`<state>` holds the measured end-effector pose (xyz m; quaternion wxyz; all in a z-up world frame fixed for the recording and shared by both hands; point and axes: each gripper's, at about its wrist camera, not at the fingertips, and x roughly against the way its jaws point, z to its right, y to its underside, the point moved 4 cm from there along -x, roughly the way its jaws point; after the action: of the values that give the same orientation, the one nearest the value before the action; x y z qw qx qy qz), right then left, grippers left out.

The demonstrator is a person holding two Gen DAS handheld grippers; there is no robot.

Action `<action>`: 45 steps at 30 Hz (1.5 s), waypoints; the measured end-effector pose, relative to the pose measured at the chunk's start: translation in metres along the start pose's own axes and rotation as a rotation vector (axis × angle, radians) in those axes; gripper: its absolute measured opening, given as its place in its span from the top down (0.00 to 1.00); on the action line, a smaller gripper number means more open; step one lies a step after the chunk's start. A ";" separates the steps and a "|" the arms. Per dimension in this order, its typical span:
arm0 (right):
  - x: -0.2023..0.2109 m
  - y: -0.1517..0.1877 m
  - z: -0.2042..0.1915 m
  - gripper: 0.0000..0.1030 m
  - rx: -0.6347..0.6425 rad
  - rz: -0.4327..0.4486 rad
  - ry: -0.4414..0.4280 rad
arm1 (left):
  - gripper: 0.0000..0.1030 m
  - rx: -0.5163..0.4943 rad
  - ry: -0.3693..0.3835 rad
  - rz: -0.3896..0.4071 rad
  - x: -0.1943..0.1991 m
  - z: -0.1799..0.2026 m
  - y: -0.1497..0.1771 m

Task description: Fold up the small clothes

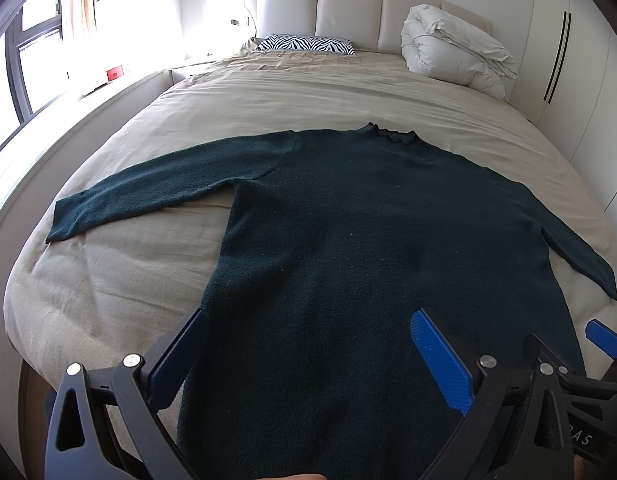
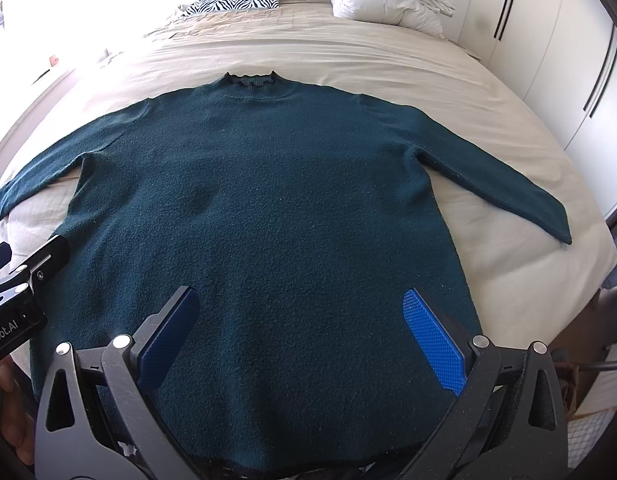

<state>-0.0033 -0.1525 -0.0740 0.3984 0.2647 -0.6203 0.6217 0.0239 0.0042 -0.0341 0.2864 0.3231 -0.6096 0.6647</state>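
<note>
A dark teal sweater (image 1: 348,220) lies flat on the bed, front down or up I cannot tell, collar away from me and both sleeves spread out to the sides. It also shows in the right wrist view (image 2: 268,200). My left gripper (image 1: 308,360) is open and empty above the sweater's lower left part near the hem. My right gripper (image 2: 300,336) is open and empty above the lower middle of the sweater. The right gripper's blue fingertip (image 1: 604,340) shows at the right edge of the left wrist view. The left gripper's body (image 2: 24,280) shows at the left edge of the right wrist view.
The bed (image 1: 288,92) has a beige sheet. A zebra-print pillow (image 1: 306,44) and a rolled white duvet (image 1: 452,52) lie by the headboard. White wardrobe doors (image 2: 568,60) stand to the right and a window (image 1: 32,52) to the left.
</note>
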 end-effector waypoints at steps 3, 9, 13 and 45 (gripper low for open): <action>0.000 0.000 0.000 0.00 0.001 0.000 0.002 | 0.00 -0.001 0.000 0.000 0.000 0.000 0.000; 0.000 -0.001 0.001 0.00 0.002 0.000 0.003 | 0.00 -0.001 0.000 0.000 0.000 0.000 0.000; 0.000 0.000 0.003 0.00 -0.003 0.001 0.003 | 0.00 -0.001 0.001 0.000 0.000 0.000 0.000; -0.002 0.000 0.004 0.00 -0.013 -0.001 0.008 | 0.00 -0.003 -0.002 -0.005 0.000 0.007 0.002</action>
<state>-0.0029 -0.1569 -0.0748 0.4031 0.2600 -0.6224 0.6186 0.0227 -0.0032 -0.0346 0.2879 0.3250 -0.6101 0.6628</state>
